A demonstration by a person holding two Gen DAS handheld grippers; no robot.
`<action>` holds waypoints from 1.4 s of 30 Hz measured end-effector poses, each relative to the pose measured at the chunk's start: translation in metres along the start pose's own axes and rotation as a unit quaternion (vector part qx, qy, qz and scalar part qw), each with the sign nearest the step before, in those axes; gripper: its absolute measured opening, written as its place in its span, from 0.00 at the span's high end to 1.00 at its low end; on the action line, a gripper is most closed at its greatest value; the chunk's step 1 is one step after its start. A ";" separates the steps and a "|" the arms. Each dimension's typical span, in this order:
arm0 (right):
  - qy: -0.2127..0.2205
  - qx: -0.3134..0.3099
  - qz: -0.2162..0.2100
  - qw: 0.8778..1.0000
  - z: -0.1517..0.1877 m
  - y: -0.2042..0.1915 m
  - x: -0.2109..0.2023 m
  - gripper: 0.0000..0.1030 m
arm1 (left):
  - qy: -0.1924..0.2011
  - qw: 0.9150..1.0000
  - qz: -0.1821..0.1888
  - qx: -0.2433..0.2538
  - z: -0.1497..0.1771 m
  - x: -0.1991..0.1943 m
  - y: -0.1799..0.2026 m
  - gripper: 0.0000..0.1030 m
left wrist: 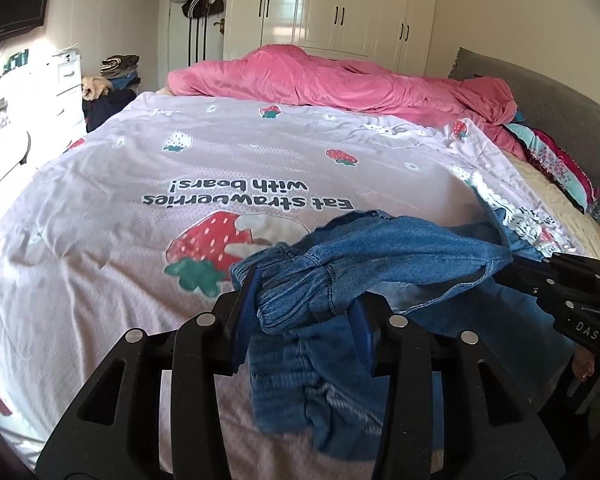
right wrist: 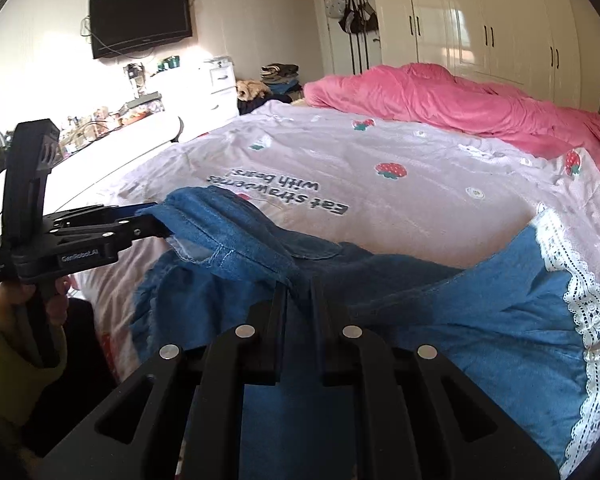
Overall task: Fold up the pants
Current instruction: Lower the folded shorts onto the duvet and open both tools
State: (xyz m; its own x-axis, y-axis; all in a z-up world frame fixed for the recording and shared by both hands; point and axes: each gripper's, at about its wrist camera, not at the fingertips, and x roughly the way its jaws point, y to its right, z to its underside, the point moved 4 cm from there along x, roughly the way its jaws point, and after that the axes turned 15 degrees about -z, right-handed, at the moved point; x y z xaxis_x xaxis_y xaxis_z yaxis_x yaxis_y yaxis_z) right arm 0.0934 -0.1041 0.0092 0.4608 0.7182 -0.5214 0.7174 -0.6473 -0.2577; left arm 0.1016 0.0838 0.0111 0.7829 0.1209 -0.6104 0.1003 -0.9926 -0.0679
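The blue denim pants with a white lace hem hang between both grippers above the near edge of the bed. My left gripper is shut on the gathered elastic waistband; it also shows at the left of the right wrist view. My right gripper is shut on the other end of the waistband, and it appears at the right of the left wrist view. The pant legs droop below and spread onto the sheet at the right.
The bed is covered by a pale pink strawberry-print sheet with a crumpled pink duvet at the far side. A grey headboard is at the right. A white desk with clutter, a wall TV and white wardrobes surround the bed.
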 end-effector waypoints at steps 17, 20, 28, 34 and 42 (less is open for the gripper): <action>-0.096 -0.040 -0.008 0.995 0.067 -0.058 0.013 0.87 | -0.062 0.997 -0.022 0.032 0.047 -0.013 -0.014 0.61; -0.107 -0.049 0.003 0.993 0.076 -0.061 0.018 0.87 | -0.068 0.997 -0.026 0.038 0.051 -0.012 -0.011 0.61; -0.127 -0.048 -0.011 0.991 0.086 -0.060 0.022 0.86 | -0.083 0.996 -0.027 0.022 0.061 -0.020 -0.021 0.52; -0.137 -0.042 -0.016 0.990 0.089 -0.059 0.022 0.86 | -0.077 0.996 -0.032 0.021 0.061 -0.041 -0.026 0.52; -0.133 -0.034 -0.035 0.990 0.088 -0.062 0.010 0.86 | -0.064 0.998 0.018 0.001 0.038 -0.058 -0.015 0.52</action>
State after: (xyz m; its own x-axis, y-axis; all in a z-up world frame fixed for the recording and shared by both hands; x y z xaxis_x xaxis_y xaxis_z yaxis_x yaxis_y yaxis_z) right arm 0.0074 -0.0788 -0.0519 0.2616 0.6617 -0.7027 0.7803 -0.5735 -0.2496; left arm 0.0310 0.0913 0.0172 0.7006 0.0824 -0.7088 0.0713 -0.9964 -0.0454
